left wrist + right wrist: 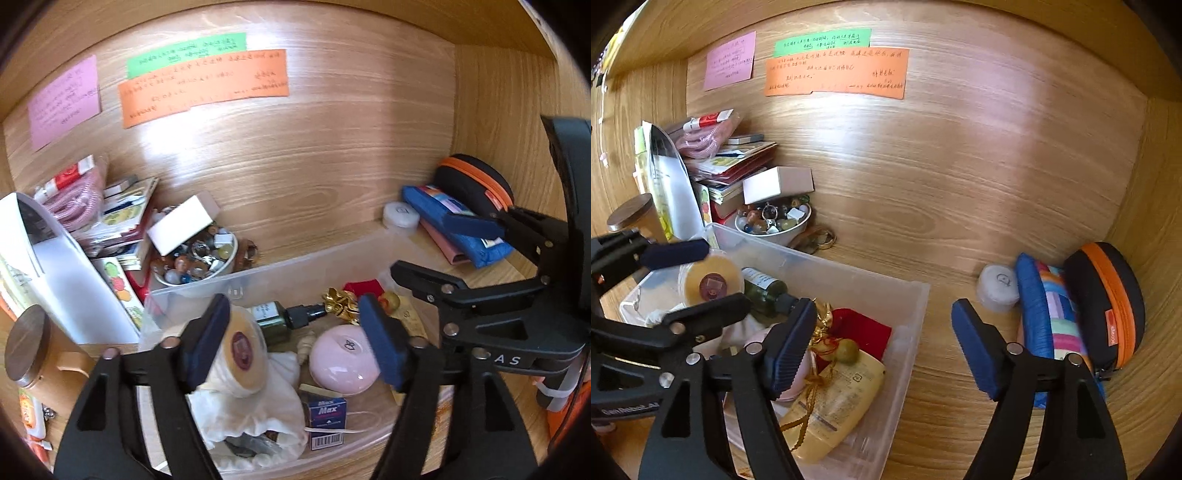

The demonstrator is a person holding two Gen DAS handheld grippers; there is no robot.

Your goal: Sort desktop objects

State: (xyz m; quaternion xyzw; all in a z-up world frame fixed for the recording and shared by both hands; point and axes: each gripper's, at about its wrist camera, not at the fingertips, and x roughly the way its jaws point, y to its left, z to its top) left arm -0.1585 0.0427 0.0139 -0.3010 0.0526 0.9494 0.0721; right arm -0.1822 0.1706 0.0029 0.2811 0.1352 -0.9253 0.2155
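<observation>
A clear plastic bin on the wooden desk holds a tape roll, a green bottle, a pink round case, a blue Max staple box, a yellow tube and a gold ornament. My left gripper is open over the bin, its fingers astride the tape roll and the pink case. My right gripper is open and empty over the bin's right rim and the bare desk.
A bowl of beads and a stack of booklets stand behind the bin at left. A white jar, a blue pouch and a black-orange case sit at right. Sticky notes hang on the back wall.
</observation>
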